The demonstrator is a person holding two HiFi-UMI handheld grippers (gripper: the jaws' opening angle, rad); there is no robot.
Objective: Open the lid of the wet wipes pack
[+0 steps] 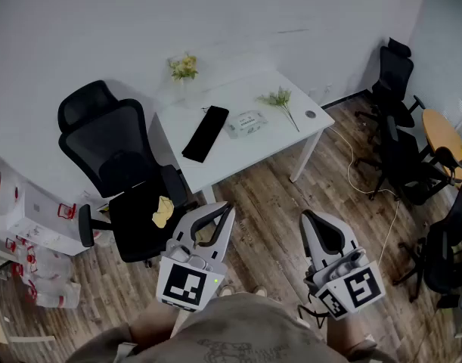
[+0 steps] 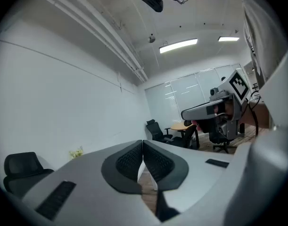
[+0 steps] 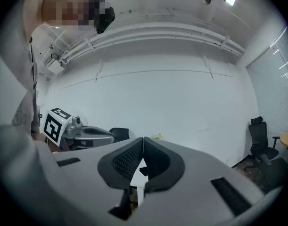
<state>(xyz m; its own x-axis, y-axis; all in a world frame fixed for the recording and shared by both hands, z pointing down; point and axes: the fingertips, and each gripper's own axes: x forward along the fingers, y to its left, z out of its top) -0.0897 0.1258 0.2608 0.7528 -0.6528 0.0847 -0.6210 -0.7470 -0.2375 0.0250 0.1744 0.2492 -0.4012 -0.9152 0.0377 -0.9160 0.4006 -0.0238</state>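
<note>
While left gripper and right gripper hang clenched, empty — approach comes first.
Wet wipes pack waits at twelve o'clock: pin it with one, open with the other.

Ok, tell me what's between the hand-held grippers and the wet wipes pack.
Nothing visible blocks it. Only wood floor lies between the left hand-held gripper, the right hand-held gripper and the white table. On it, the wet wipes pack has a black flat device and a flower sprig beside it, not in front.
</note>
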